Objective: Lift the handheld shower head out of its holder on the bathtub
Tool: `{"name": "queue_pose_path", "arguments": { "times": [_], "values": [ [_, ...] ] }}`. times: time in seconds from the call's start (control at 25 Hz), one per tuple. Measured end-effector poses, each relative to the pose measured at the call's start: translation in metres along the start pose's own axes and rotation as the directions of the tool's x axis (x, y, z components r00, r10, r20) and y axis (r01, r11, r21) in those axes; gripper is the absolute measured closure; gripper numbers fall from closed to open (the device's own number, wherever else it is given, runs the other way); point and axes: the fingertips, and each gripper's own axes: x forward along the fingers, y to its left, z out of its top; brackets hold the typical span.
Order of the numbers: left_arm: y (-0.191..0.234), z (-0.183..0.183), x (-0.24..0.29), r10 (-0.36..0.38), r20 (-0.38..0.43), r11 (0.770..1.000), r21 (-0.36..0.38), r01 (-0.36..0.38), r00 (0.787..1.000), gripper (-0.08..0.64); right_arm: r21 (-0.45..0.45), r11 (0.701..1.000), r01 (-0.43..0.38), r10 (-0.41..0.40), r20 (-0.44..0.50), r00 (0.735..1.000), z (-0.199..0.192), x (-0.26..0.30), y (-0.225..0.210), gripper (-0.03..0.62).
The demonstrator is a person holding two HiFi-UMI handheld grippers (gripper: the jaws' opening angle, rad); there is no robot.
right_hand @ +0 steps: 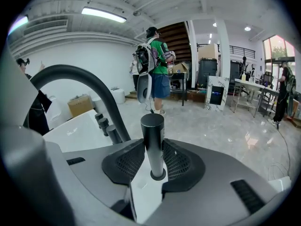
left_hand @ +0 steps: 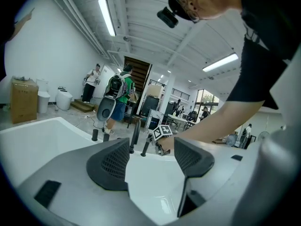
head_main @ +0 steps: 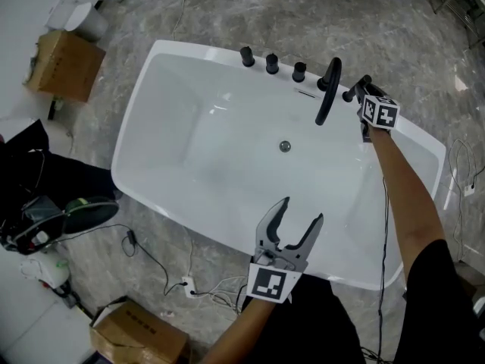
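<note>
The handheld shower head [right_hand: 153, 140] is a slim black cylinder. It stands upright in its round holder [right_hand: 158, 174] on the white bathtub's far rim [head_main: 189, 51]. My right gripper [right_hand: 153, 163] has a ribbed pad pressed on each side of it, low on the shaft. In the head view the right gripper [head_main: 362, 97] sits at the tub's far right corner, and only a black stub of the shower head [head_main: 353, 92] shows beside it. My left gripper [head_main: 301, 211] hovers open and holding nothing over the near rim. In the left gripper view, the left gripper [left_hand: 153, 161] points across the tub.
A curved black spout [head_main: 327, 89] and three black knobs [head_main: 272, 64] line the far rim left of the shower head. A drain [head_main: 284, 146] sits in the tub floor. Cardboard boxes [head_main: 64, 63] and cables [head_main: 151, 256] lie on the floor. A person with a backpack [right_hand: 153, 65] stands beyond.
</note>
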Motion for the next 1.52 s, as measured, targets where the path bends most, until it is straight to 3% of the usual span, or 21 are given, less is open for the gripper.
{"name": "queue_pose_path", "arguments": {
  "times": [0.2,0.6,1.04,1.28,1.52],
  "values": [
    [-0.001,0.000,-0.004,-0.018,-0.010,1.000,0.000,0.018,1.000,0.285,-0.011,1.000,0.007,-0.008,-0.039,0.999,0.000,-0.006,0.004,0.480],
    [-0.009,0.029,-0.013,-0.050,0.024,0.998,0.031,0.049,0.998,0.304,-0.026,1.000,-0.009,0.009,0.021,1.000,0.045,-0.037,0.011,0.482],
    [-0.008,0.094,-0.040,-0.058,0.077,0.997,0.052,0.054,0.995,0.413,-0.042,0.999,0.002,0.001,0.085,0.996,0.123,-0.111,0.025,0.482],
    [0.008,0.130,-0.073,0.004,0.082,0.994,0.109,-0.013,0.997,0.505,0.026,0.999,0.034,-0.037,0.134,0.990,0.163,-0.161,0.032,0.482],
    [0.025,0.158,-0.096,-0.009,0.081,0.990,0.142,-0.002,0.997,0.549,0.053,0.997,0.053,-0.062,0.190,0.980,0.200,-0.211,0.042,0.482]
  ]
}}
